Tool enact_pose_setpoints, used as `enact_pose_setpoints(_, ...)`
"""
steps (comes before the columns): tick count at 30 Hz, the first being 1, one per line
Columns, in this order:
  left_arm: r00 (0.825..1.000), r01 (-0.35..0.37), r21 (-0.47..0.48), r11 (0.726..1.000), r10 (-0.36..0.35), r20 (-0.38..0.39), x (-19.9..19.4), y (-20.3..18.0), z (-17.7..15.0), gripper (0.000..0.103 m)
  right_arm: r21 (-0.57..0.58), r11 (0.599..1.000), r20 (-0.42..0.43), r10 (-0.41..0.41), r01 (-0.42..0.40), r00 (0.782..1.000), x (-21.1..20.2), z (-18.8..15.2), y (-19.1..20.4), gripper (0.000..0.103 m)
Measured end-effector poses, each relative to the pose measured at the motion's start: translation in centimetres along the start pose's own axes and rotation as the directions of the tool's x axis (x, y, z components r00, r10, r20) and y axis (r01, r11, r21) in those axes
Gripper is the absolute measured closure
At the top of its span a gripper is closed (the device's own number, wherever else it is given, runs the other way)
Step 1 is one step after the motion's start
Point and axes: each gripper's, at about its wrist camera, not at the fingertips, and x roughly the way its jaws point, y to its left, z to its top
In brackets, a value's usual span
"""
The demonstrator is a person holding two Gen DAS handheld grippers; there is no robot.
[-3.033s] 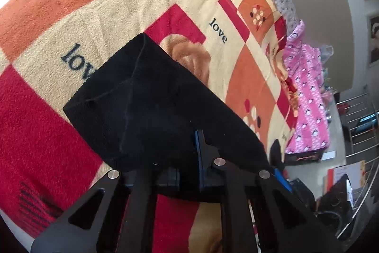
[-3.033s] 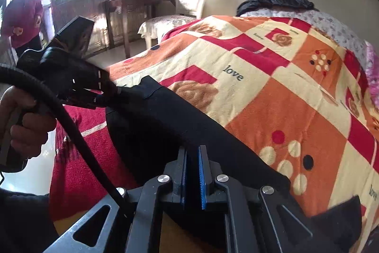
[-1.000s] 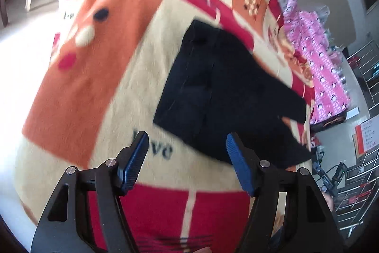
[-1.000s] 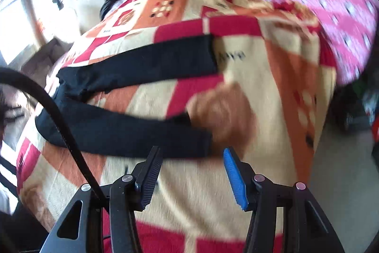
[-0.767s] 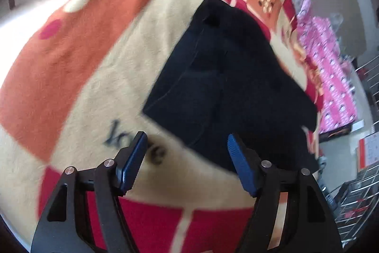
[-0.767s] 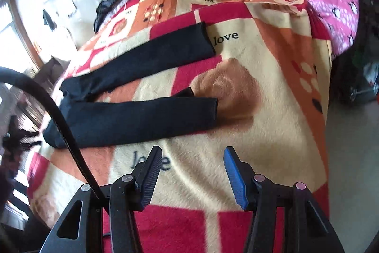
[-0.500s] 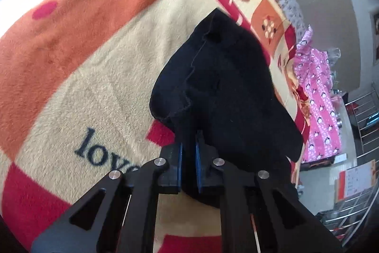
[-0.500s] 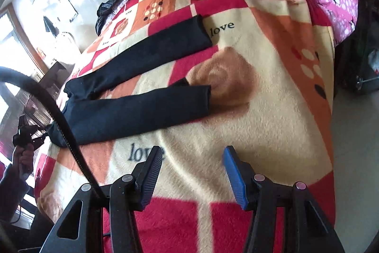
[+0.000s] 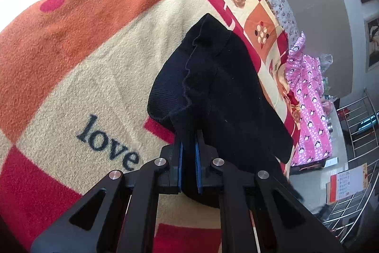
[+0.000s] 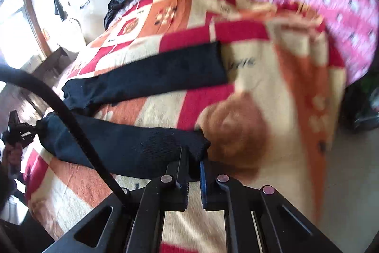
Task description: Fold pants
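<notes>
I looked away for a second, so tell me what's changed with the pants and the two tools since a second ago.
Both tools have just closed on the black pants: the left tool pinches the waistband end, bunching it, and the right tool grips the cuff of the nearer leg. The far leg stayed flat on the patterned blanket.

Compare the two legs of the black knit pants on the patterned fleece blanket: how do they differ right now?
The near leg has its cuff clamped in the right gripper; the far leg is held by nothing in view. The near leg's cuff is bunched at the pads; the far leg's cuff lies flat and square on the blanket. Both are black, stretched out and joined at the waist end, where the left gripper grips.
</notes>
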Motion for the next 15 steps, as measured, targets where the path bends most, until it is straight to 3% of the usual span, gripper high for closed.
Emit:
enact_pose_setpoints(3,1.000,0.004,0.002,1.000,-0.004,-0.008,0.2,-0.1,0.1,0.096,-0.018,1.000,0.077,0.026,-0.024,0.997,-4.9,1.3,2.2,0.097)
enact_pose_setpoints(5,1.000,0.002,0.003,1.000,-0.002,-0.010,0.4,-0.1,0.3,0.096,-0.019,1.000,0.068,0.002,-0.001,0.998,-4.7,2.6,2.4,0.097)
enact_pose_setpoints(9,1.000,0.011,-0.009,1.000,-0.011,-0.017,1.0,-0.4,0.5,0.096,0.001,0.996,-0.109,-0.087,0.088,0.990,4.0,4.8,-0.6,0.097)
enact_pose_setpoints(10,1.000,0.007,-0.005,1.000,-0.007,-0.016,1.1,-0.5,0.6,0.096,-0.005,0.993,-0.173,-0.116,0.117,0.978,7.0,4.7,-1.9,0.096)
enact_pose_setpoints(12,1.000,0.003,-0.017,1.000,-0.003,-0.019,1.2,-0.4,0.5,0.095,-0.011,0.974,-0.270,-0.221,0.226,0.937,10.0,3.9,-3.8,0.096)
enact_pose_setpoints(13,1.000,0.012,-0.045,0.999,-0.013,-0.027,1.4,-0.1,0.6,0.094,0.018,0.968,-0.300,-0.235,0.251,0.925,10.4,3.5,-4.6,0.096)
enact_pose_setpoints(14,0.999,0.017,-0.066,0.998,-0.019,-0.034,1.5,0.1,0.7,0.091,0.074,0.969,-0.303,-0.205,0.237,0.931,9.8,3.0,-5.2,0.096)
enact_pose_setpoints(15,0.999,0.023,-0.077,0.997,-0.026,-0.041,1.7,0.3,0.7,0.087,0.141,0.974,-0.279,-0.135,0.179,0.951,8.3,2.3,-5.6,0.096)
